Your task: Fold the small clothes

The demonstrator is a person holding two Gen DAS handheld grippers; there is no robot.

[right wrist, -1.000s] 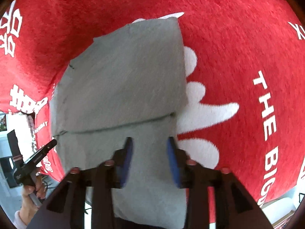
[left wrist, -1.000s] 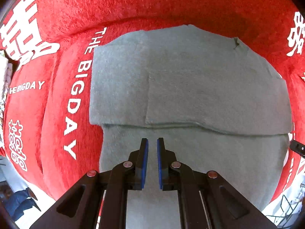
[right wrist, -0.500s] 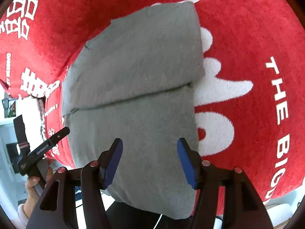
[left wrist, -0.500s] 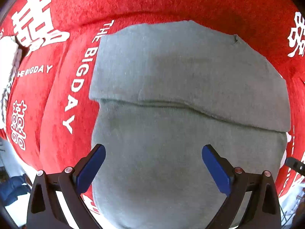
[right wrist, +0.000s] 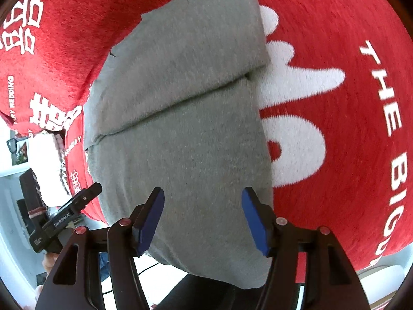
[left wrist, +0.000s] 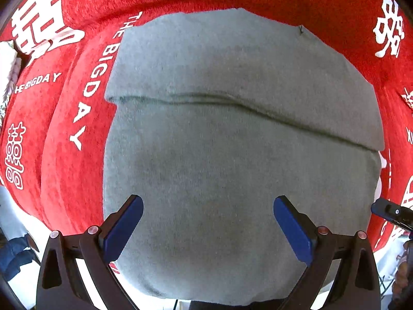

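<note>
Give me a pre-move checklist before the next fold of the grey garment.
1. Left gripper open, nothing held: ok.
2. Right gripper open, nothing held: ok.
3. First fold on the grey garment lies flat, its edge running straight across: ok.
4. Near end of the garment hangs over the edge of the red blanket, free to pinch: ok.
5. Both grippers sit over that near end, one toward each side: ok.
6. Hanging end free of wrinkles underneath: cannot tell, it is hidden.
</note>
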